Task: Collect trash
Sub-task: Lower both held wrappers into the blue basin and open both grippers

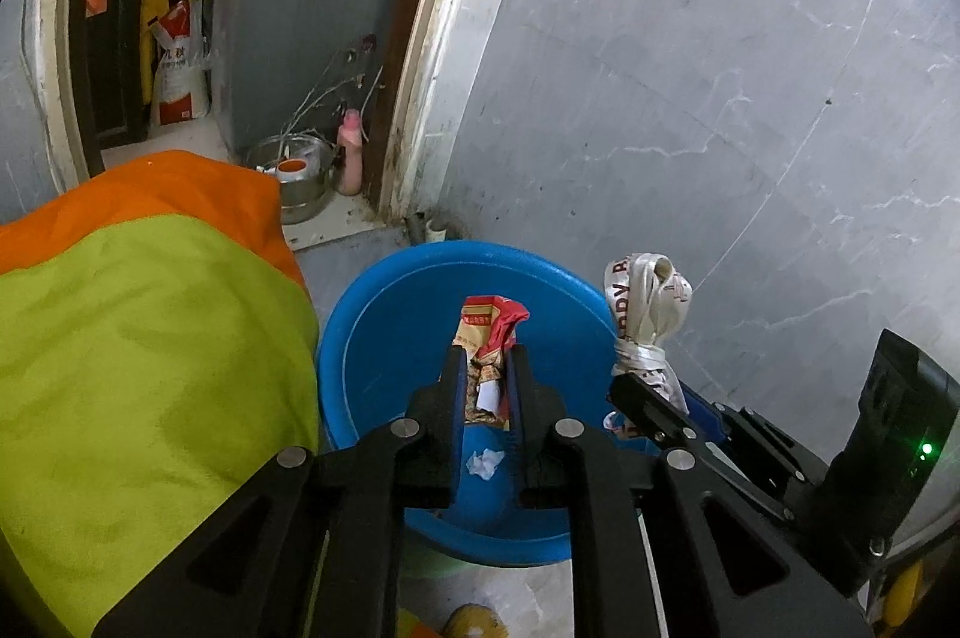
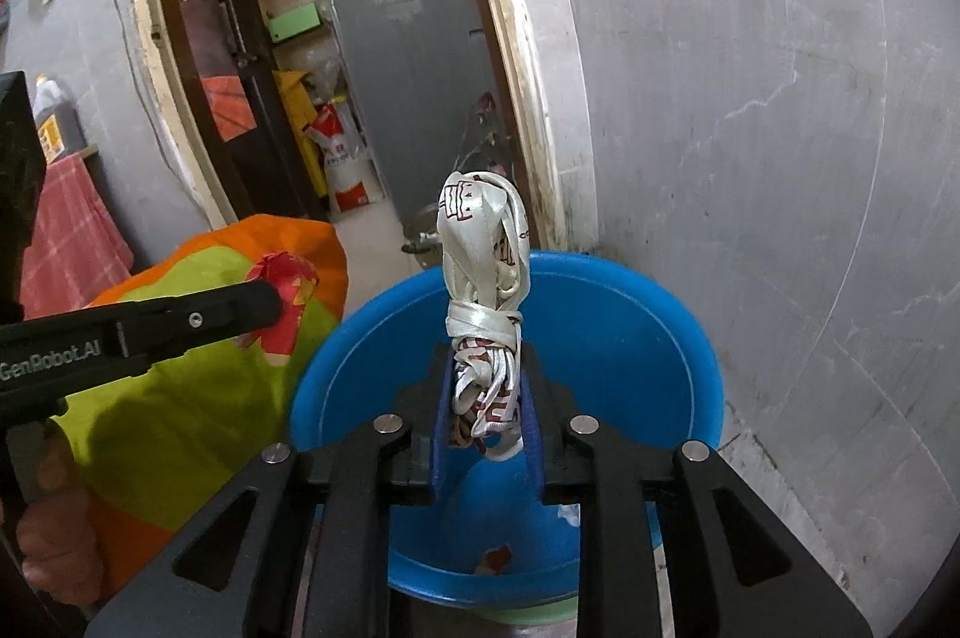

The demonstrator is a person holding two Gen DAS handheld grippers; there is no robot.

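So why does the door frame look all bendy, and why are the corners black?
Left wrist view: the fisheye lens curves the door frame and blacks out the corners; the wrapper over the tub is sharp. Right wrist view: same bending of straight lines; soft light, no glare, the ribbon crisp.

Both views dim, flat indoor light, cool cast. No hard shadows; soft dark patch on the green cloth (image 2: 180, 398) under the near gripper arm. Heavy fisheye: door frame (image 1: 432, 56) and grey wall (image 1: 720, 98) bow outward, black vignette in the corners. Blue basin (image 2: 630, 338) sharp, colours saturated. Far room through the doorway noisy and soft. Slight sheen on the wall, no blown glare.
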